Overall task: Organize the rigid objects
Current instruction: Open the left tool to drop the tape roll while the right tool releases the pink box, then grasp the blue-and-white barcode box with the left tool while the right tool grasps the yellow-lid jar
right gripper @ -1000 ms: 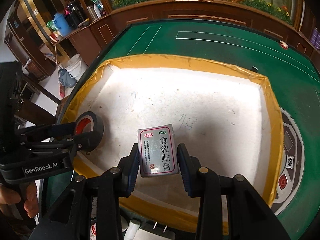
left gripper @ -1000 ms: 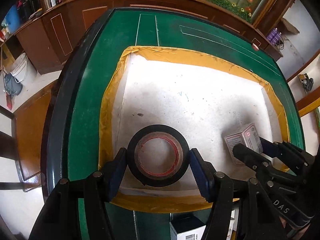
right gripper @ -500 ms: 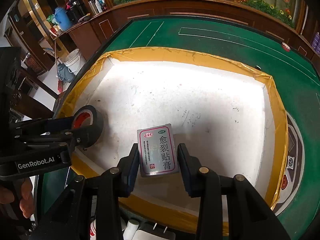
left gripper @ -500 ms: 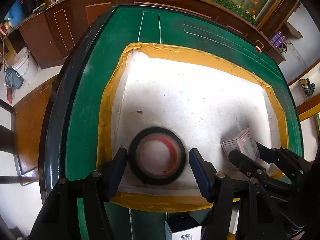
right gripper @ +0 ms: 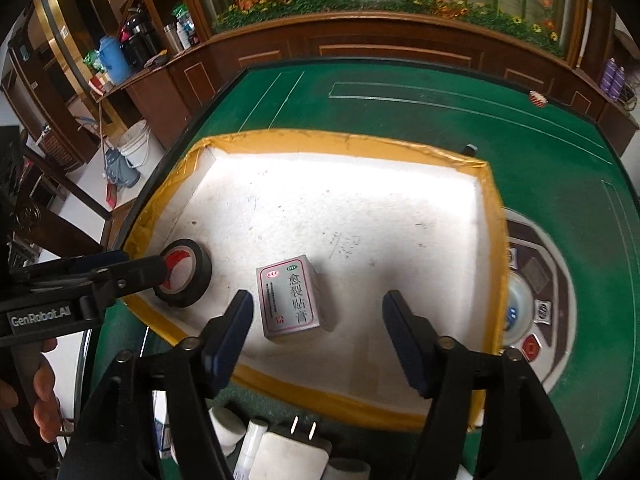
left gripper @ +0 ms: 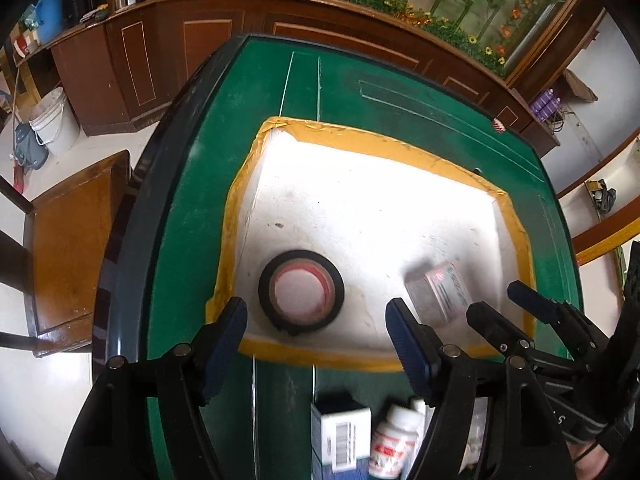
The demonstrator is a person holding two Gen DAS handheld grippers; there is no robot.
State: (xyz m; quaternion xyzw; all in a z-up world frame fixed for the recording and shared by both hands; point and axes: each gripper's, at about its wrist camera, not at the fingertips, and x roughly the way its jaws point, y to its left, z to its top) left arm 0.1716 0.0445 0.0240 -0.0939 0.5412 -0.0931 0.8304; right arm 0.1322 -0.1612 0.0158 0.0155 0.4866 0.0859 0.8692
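Both grippers release and retreat. The left gripper [left gripper: 316,336], clamped around the black roll of electrical tape with a red-lined core [left gripper: 301,293] a second ago, now stands wide open and drawn back, its fingers clear of the roll. The right gripper [right gripper: 318,328] has likewise parted from the small white medicine carton with red border and Chinese lettering [right gripper: 289,298], its jaws spread wide. Roll and carton lie flat, well apart, near the front of the shallow white foam tray edged in yellow tape [right gripper: 494,216] on the green felt table [right gripper: 400,108]. Two items therefore appear placed. Further boxes and a white bottle [left gripper: 390,446], somewhat blurred, wait outside the tray's near edge, probably next.
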